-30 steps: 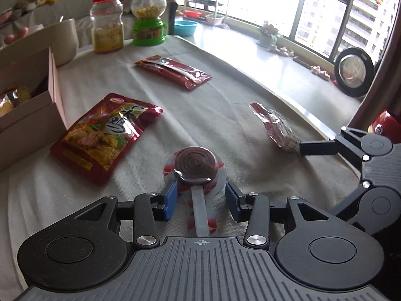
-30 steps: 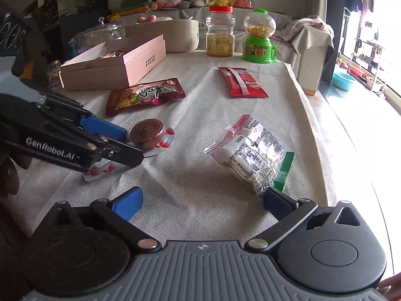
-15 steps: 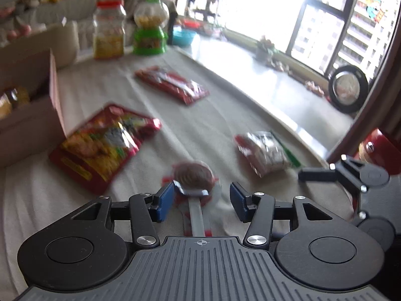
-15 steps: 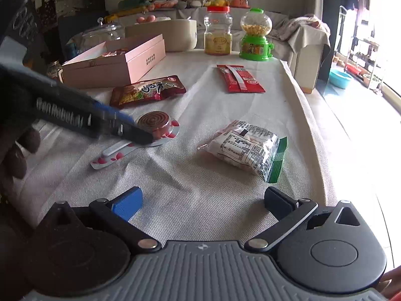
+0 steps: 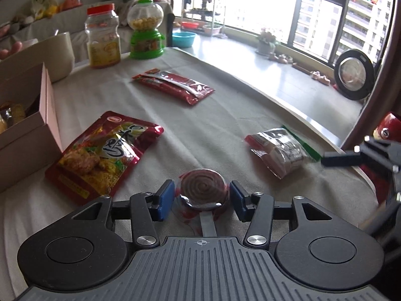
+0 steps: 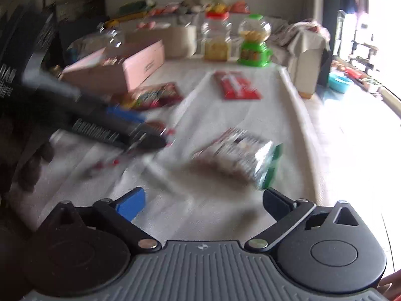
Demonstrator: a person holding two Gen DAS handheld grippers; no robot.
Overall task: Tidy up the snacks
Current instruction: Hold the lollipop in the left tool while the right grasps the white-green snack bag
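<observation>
A brown spiral lollipop (image 5: 203, 186) in a red-dotted wrapper lies on the cloth between the open pads of my left gripper (image 5: 201, 200); neither pad touches it. A clear snack pack with a green end (image 5: 282, 150) lies to its right, and shows blurred ahead of my right gripper (image 6: 203, 205), which is open and empty above the cloth. The pack also shows in the right wrist view (image 6: 240, 155). A red-yellow snack bag (image 5: 102, 153) and a red flat packet (image 5: 173, 84) lie farther out. The pink box (image 5: 47, 105) stands open at the left.
A red-lidded jar (image 5: 101, 37), a green candy dispenser (image 5: 145, 30) and a beige bowl (image 5: 55, 55) stand at the table's far end. The table edge runs along the right, with the floor and window beyond. The right wrist view is motion-blurred.
My right gripper let go of the clear snack pack, which now lies flat, and it has drawn back. My left gripper has moved forward, so its pads flank the lollipop head.
</observation>
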